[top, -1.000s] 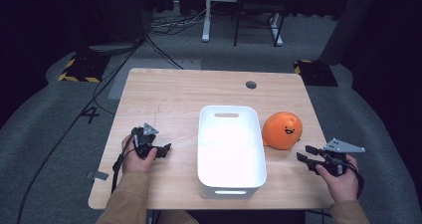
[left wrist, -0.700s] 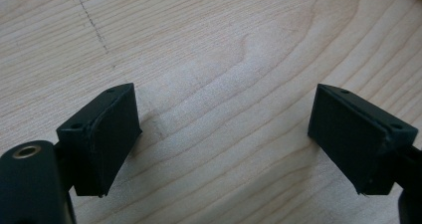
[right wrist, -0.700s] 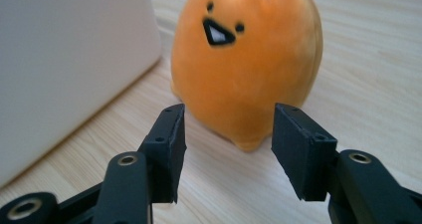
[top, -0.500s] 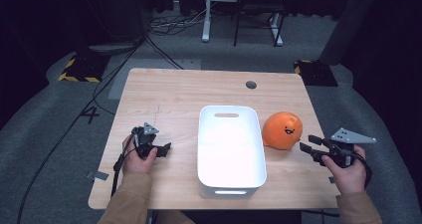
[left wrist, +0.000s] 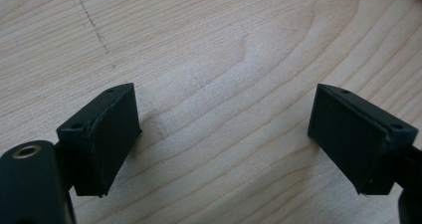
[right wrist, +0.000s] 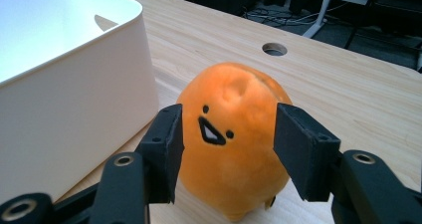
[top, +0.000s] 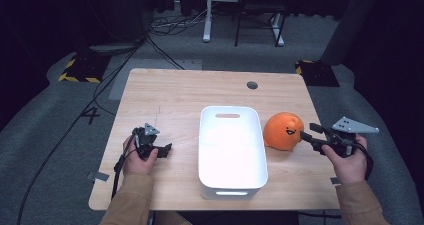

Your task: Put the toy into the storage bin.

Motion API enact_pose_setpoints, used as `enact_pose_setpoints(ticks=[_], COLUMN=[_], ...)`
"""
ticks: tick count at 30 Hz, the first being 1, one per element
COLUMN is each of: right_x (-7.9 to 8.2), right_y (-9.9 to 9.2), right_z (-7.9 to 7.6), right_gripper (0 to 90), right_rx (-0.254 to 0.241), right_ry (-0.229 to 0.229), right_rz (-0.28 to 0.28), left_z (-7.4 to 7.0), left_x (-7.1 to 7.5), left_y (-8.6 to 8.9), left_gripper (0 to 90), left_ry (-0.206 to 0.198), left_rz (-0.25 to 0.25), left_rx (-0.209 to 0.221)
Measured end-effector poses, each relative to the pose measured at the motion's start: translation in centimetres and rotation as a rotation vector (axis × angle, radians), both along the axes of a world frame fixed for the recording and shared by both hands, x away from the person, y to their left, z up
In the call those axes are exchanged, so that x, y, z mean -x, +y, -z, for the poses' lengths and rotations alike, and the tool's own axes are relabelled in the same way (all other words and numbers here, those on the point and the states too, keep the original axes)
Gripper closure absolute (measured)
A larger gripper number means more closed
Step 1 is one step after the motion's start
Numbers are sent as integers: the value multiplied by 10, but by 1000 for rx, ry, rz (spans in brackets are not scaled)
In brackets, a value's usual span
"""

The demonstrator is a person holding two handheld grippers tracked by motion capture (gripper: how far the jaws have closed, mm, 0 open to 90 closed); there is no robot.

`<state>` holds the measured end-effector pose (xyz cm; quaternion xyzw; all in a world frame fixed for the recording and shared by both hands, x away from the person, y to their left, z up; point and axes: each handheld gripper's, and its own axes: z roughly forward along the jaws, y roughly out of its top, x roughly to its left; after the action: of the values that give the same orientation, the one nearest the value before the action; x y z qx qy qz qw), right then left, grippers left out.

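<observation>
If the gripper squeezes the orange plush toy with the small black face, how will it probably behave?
The round orange plush toy looks fuzzy and stuffed, so it would probably dent under the jaws rather than resist. It seems light for its size. Its rounded body on the wooden table suggests it may roll or tip if pushed.

Both forearms wear tan sleeves point(top: 131, 205) down to the wrists. Each hand carries a black tool: the left tool point(top: 165, 149) trails a black cable, and the right tool point(top: 306, 134) bears a larger grey three-cornered plate on top. Up close, the fingers point(right wrist: 164, 149) are flat, matte black blocks with small screw holes, and brass-coloured rivets sit in the black linkage arms.
</observation>
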<state>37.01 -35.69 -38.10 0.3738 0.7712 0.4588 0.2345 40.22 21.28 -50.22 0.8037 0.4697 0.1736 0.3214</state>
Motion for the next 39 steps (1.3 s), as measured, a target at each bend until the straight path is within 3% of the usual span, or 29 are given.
enact_pose_setpoints(ticks=[12, 19, 27, 31, 35, 38, 39], right_x=[-31, -45, -62, -70, -74, -72, -70], right_y=[10, 10, 15, 14, 13, 15, 17], right_z=[-1, 2, 10, 18, 32, 35, 35], right_gripper=[454, 459, 461, 448, 447, 467, 512], right_rx=[14, -20, -89, -96, -142, -134, -131], right_ry=[-1, -6, 26, 41, 67, 43, 36], right_rz=[2, 37, 39, 29, -8, -18, -25], left_z=[0, 0, 0, 0, 0, 0, 0], left_x=[0, 0, 0, 0, 0, 0, 0], left_y=[0, 0, 0, 0, 0, 0, 0], left_gripper=[132, 132, 132, 132, 132, 132, 132], left_ry=[0, 0, 0, 0, 0, 0, 0], left_rz=[0, 1, 1, 1, 1, 1, 1], left_rx=[0, -1, -1, -1, -1, -1, -1])
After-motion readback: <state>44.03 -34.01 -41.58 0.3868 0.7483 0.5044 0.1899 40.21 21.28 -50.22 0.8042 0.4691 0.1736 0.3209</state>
